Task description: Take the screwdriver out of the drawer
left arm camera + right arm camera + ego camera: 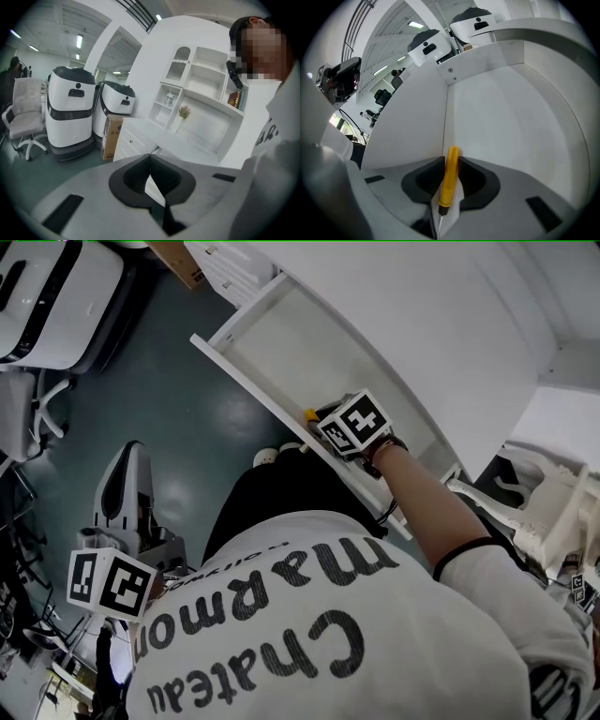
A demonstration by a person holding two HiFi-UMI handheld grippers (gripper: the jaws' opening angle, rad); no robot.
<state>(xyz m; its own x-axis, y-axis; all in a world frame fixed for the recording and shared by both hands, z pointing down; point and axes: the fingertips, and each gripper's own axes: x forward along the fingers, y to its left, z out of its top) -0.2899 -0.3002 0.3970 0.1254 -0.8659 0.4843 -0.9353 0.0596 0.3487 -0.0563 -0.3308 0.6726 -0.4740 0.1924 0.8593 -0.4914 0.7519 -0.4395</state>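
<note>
My right hand-held gripper (pixel 451 165) is clenched on the screwdriver with the yellow plastic handle (pixel 449 180): in the right gripper view the two black pads (pixel 426 180) press on the handle from 3 and 9 o'clock. The round end of the handle points to 12 o'clock and the thin metal shaft comes back toward the camera at 6 o'clock. The screwdriver is inside the open white drawer (pixel 281 343), close to its long front wall (pixel 246 374), and the inner corner of the drawer (pixel 446 89) stands at 12 o'clock from the handle. I cannot tell whether the screwdriver is touching the drawer bottom. In the head view this hand-held gripper reaches over the front wall, and its cube with square markers (pixel 354 425) sits a little toward 1 o'clock from the middle of the picture. My left hand-held gripper (pixel 150 157) has its jaws together and nothing between them. Its marker cube (pixel 111 582) shows at 8 o'clock in the head view, well apart from the drawer, over the dark grey-green floor (pixel 169 399). The left gripper view shows two round white and black machines (pixel 70 112) at 9 o'clock, a brown cardboard box (pixel 110 136) just beside them, and a white shelf cabinet (pixel 201 79) at 1 o'clock.
</note>
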